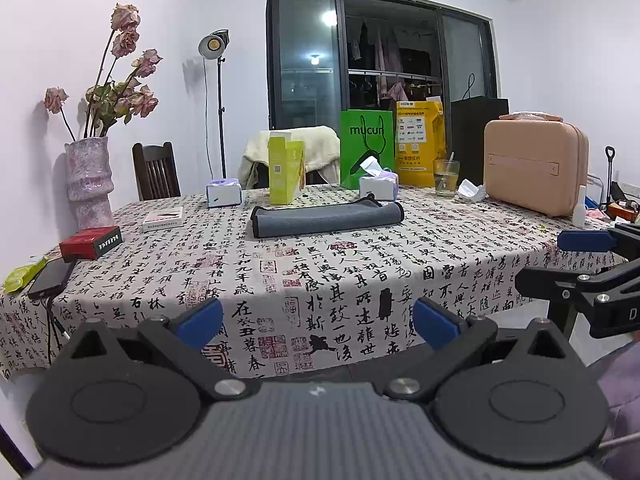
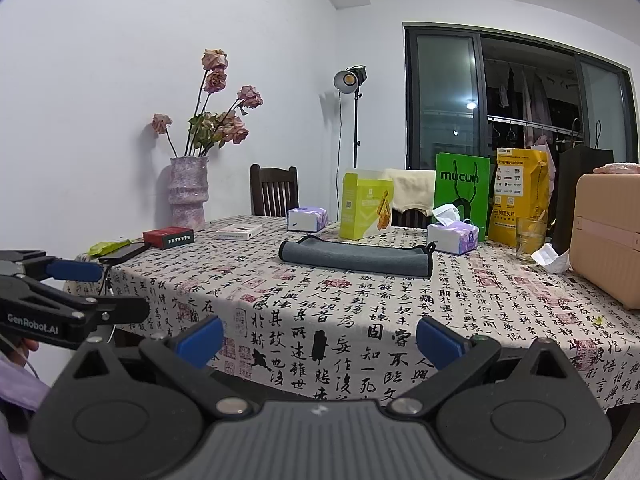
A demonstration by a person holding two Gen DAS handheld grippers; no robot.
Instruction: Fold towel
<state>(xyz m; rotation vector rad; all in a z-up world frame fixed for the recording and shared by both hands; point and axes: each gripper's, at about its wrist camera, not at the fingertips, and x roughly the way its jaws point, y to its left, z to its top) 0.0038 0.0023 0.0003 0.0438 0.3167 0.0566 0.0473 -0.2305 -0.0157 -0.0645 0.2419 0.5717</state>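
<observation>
A grey towel (image 1: 326, 220) with a black hem lies folded into a long flat strip toward the far middle of the table; it also shows in the right wrist view (image 2: 356, 257). My left gripper (image 1: 318, 322) is open and empty, held off the table's near edge, well short of the towel. My right gripper (image 2: 320, 338) is open and empty, also off the near edge. Each gripper shows at the side of the other's view: the right one (image 1: 576, 264) and the left one (image 2: 80, 288).
The calligraphy-print tablecloth (image 1: 360, 280) carries a vase of dried roses (image 1: 88, 184), a red box (image 1: 91, 242), a phone (image 1: 52, 278), two tissue packs (image 1: 378, 186), a yellow-green carton (image 1: 285, 172), a glass (image 1: 446, 178) and a pink case (image 1: 536, 166). Bags and chairs stand behind.
</observation>
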